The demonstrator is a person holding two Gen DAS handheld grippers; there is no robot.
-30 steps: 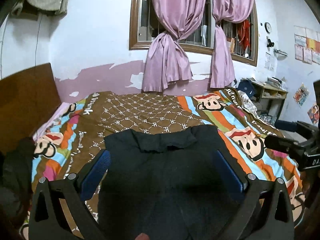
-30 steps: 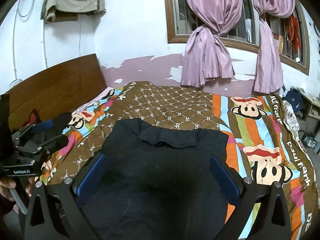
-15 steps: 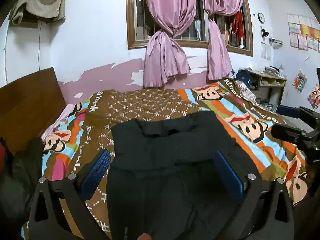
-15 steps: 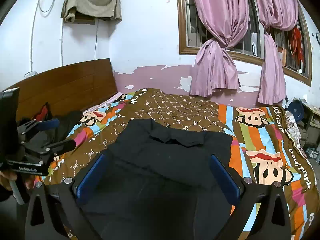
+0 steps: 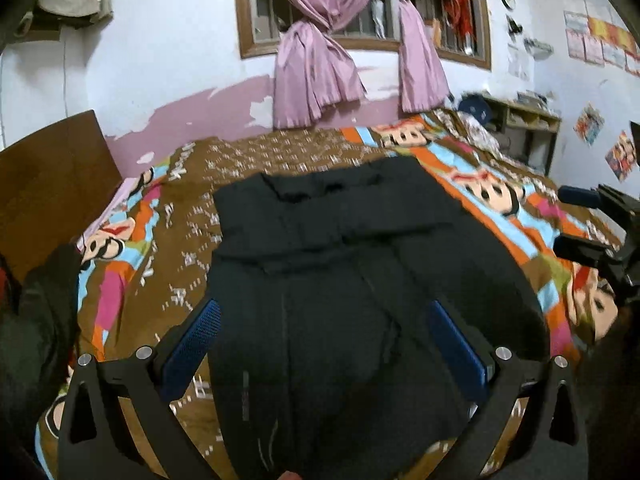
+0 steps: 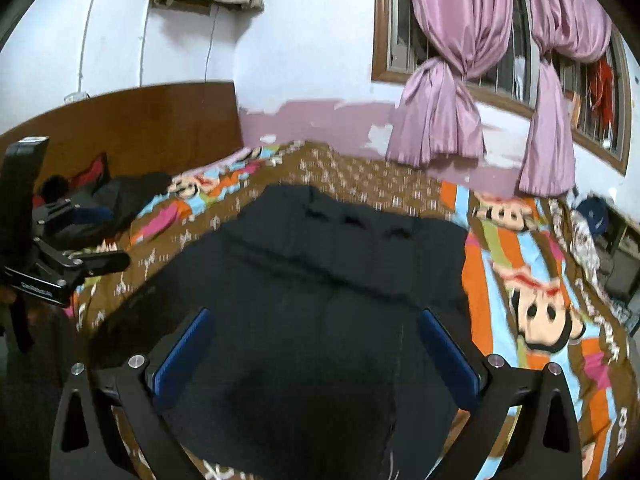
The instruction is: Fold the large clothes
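Left wrist view: the left gripper [image 5: 324, 340] is held above the bed, its blue-padded fingers [image 5: 192, 348] spread wide with nothing between them. A black garment [image 5: 344, 280] is laid flat on the bedspread [image 5: 132, 240], which is patterned in brown with bright stripes and cartoon monkey faces. The right gripper [image 6: 316, 344] is likewise seen with fingers parted and empty over the same garment. A wooden headboard [image 6: 132, 124] is set against the white wall, where pink paint is peeling. Pink knotted curtains [image 5: 316, 76] are hung at a barred window. Dark clothes [image 6: 116, 196] are heaped near the headboard, and a shelf [image 5: 528, 120] is placed beyond the bed.
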